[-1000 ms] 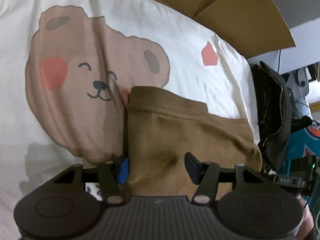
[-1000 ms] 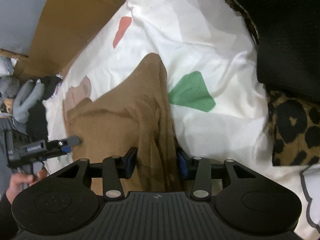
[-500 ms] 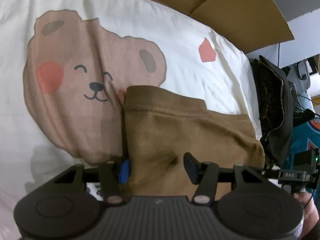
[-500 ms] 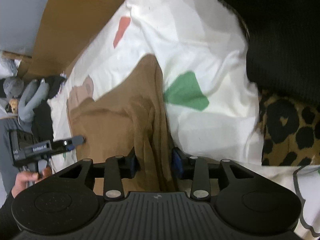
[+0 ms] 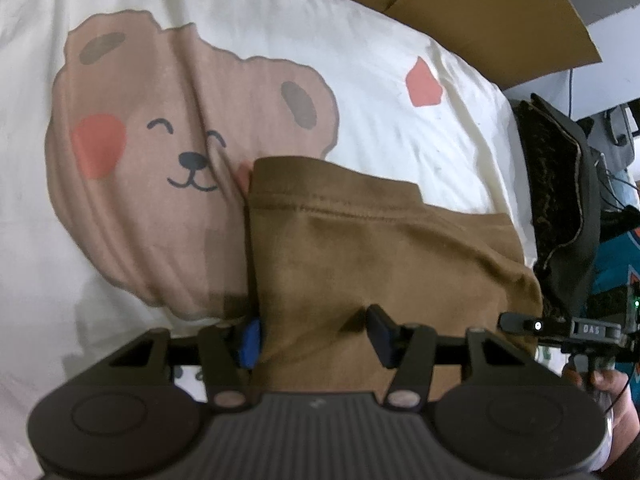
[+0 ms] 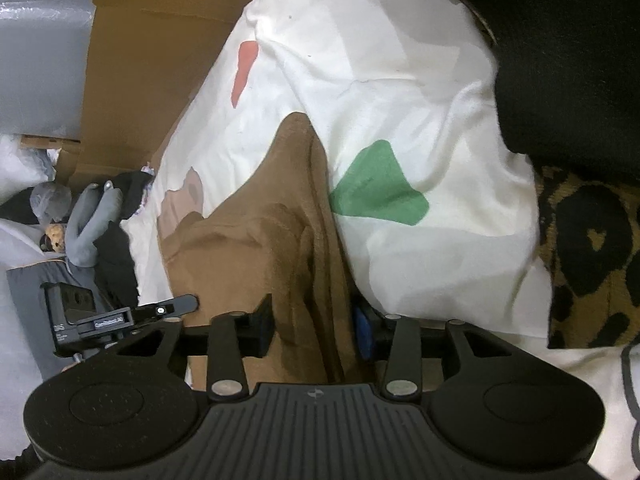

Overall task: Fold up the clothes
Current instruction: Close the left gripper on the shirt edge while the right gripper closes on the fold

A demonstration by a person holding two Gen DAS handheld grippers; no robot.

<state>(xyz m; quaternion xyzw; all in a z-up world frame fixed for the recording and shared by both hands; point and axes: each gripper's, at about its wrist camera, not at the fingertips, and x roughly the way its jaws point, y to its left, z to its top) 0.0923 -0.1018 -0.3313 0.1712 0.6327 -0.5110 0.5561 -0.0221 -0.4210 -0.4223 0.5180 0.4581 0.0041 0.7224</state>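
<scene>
while the right tool (image 6: 314,326) has just been closing, pinching bunched brown cotton garment (image 6: 256,248) low centre | left tool (image 5: 314,330) spread over cloth, unmoved | next fold ready

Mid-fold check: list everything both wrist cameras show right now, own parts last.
brown garment: one, brown, lying on the sheet.
sheet: one, white with bear, red and green prints, under the garment.
cardboard: one, tan, beyond the sheet.
leopard-print fabric: one, tan and black, at the sheet's right edge.
black fabric: one, black, above the leopard print.
left tongs: one, black with blue pads, open astride the garment's near edge.
right tongs: one, black with blue pads, jaws have just been closing, pinching a bunched fold of the garment.
</scene>
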